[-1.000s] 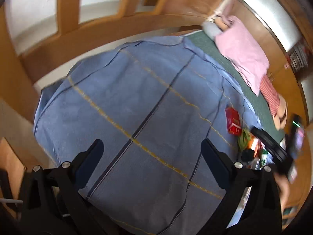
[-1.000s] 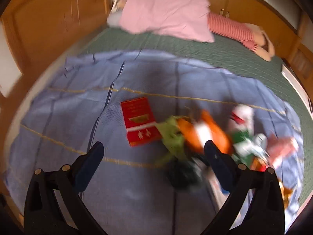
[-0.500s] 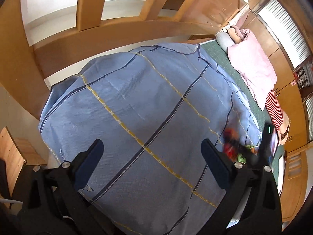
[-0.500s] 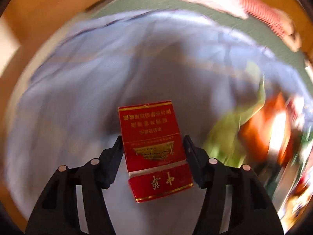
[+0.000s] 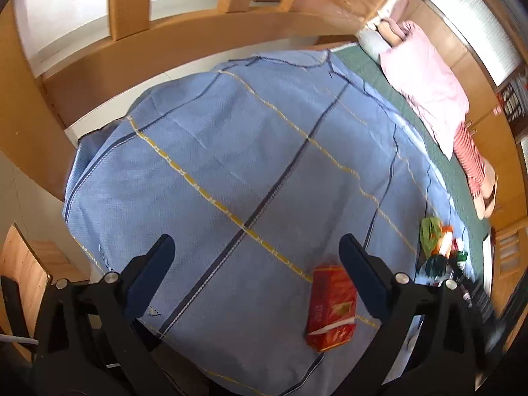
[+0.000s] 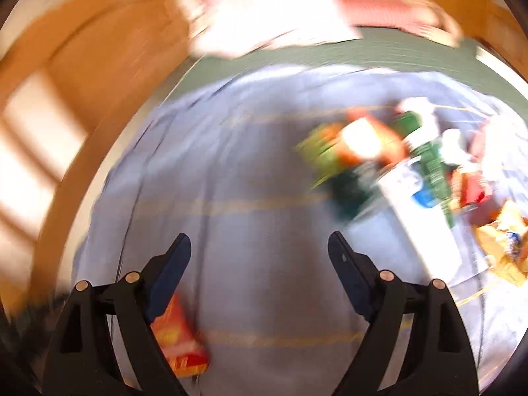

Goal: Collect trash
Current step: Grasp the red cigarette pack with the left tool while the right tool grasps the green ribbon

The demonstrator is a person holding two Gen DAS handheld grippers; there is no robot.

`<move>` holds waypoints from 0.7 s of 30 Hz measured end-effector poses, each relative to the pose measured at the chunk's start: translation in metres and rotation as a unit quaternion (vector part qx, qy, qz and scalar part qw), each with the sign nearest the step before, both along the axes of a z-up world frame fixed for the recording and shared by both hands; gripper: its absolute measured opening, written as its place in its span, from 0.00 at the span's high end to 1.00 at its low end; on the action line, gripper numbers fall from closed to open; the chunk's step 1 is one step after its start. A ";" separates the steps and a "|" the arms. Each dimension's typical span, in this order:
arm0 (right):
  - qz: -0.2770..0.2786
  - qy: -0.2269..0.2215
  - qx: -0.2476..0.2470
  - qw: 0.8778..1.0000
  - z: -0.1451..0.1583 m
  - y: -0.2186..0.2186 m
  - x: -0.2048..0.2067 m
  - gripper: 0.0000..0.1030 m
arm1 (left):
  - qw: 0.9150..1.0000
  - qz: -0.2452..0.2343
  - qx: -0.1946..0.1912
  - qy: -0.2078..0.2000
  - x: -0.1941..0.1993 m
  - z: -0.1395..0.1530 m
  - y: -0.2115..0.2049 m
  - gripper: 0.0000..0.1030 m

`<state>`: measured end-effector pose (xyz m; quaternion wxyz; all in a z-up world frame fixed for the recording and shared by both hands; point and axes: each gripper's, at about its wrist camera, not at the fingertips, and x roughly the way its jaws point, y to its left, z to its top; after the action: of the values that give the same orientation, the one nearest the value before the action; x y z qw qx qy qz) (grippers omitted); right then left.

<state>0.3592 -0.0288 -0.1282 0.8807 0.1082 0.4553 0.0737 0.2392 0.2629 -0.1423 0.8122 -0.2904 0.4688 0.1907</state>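
Observation:
A red cigarette pack (image 5: 331,307) lies on the blue checked sheet (image 5: 250,151), just inside the right finger of my left gripper (image 5: 254,270), which is open and empty. In the blurred right wrist view the pack (image 6: 178,340) lies low at the left, partly behind the left finger of my right gripper (image 6: 259,270), which is open and empty. A heap of trash (image 6: 412,161) with green, orange and white wrappers lies ahead to the right; it also shows small at the far right of the left wrist view (image 5: 439,244).
A pink pillow (image 5: 425,79) and a striped cloth (image 5: 472,161) lie on the green mattress (image 5: 439,151) beyond the sheet. A wooden bed frame (image 5: 184,43) curves round the far side. A wooden stool (image 5: 23,264) stands at the left.
The right gripper, which was closing around the red pack half a second ago, has opened and swung away. The pack now lies on the sheet near the left gripper.

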 end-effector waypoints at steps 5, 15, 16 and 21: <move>-0.020 -0.019 -0.060 0.998 0.004 -0.002 0.046 0.19 | 0.998 -0.053 0.040 0.010 0.007 0.004 -0.019 0.36; 0.013 0.063 -0.206 0.976 -0.066 0.031 0.089 0.93 | 0.992 -0.125 0.031 0.012 0.017 -0.001 -0.040 0.39; 0.012 0.064 -0.192 0.979 -0.067 0.028 0.087 0.96 | 0.991 -0.132 0.029 0.013 0.019 -0.002 -0.043 0.35; 0.025 0.037 -0.102 0.994 -0.041 0.022 0.046 0.98 | 0.988 -0.155 0.007 0.017 0.025 -0.009 -0.053 0.30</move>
<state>0.4049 -0.0065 -0.1691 0.8677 0.0094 0.4949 0.0447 0.2640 0.2100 -0.1517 0.8257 -0.2056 0.5204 0.0710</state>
